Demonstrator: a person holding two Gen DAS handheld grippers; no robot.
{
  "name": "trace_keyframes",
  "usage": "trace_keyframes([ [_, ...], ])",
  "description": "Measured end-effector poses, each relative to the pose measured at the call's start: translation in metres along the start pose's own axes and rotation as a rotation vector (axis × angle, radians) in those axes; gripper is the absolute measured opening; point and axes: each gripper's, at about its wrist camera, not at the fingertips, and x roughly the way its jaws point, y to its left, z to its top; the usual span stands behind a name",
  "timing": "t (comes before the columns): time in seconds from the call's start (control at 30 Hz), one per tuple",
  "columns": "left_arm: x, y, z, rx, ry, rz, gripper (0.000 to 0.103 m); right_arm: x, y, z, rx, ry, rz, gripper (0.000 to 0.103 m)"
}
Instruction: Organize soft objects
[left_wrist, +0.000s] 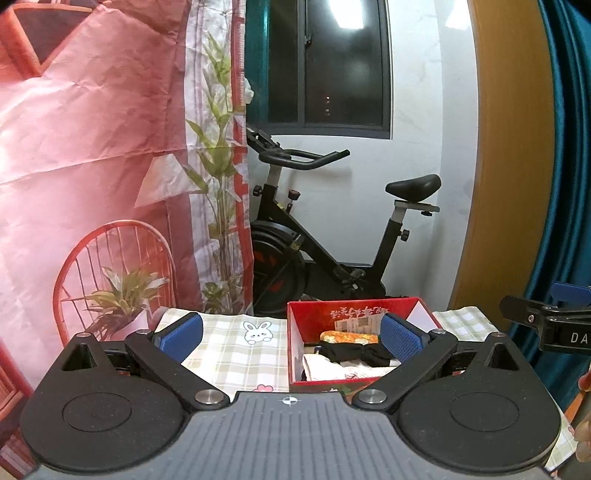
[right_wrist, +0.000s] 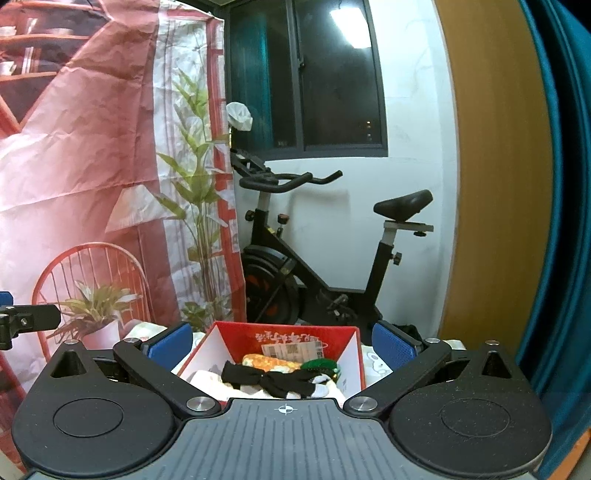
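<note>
Checked cloth covers the bench (left_wrist: 236, 354); a black exercise bike (left_wrist: 314, 236) stands behind it. The red cardboard box (right_wrist: 343, 341) of soft items (right_wrist: 273, 376) sits at the far edge. Both hand-held grippers, left (left_wrist: 291, 332) and right (right_wrist: 282, 343), hang spread wide, empty.

A: What is covering the table (left_wrist: 467, 325)?
B: A checked cloth (left_wrist: 229, 350) with rabbit prints is lying across it.
A: And on the cloth?
B: A red box (left_wrist: 364, 308) is sitting right of centre.

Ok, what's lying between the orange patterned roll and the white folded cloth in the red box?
A black knotted fabric piece lies across the red cardboard box, between the orange patterned roll and the white folded cloth; the right wrist view shows it best.
</note>
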Motion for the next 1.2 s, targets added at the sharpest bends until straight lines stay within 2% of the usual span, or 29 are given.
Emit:
trace_keyframes([
  [1.2, 0.0006, 0.0052, -0.0038, -0.02, 0.014, -0.025, 0.103, -0.0035, 0.0007, -0.0012, 0.027, 0.006, 0.011, 0.103],
])
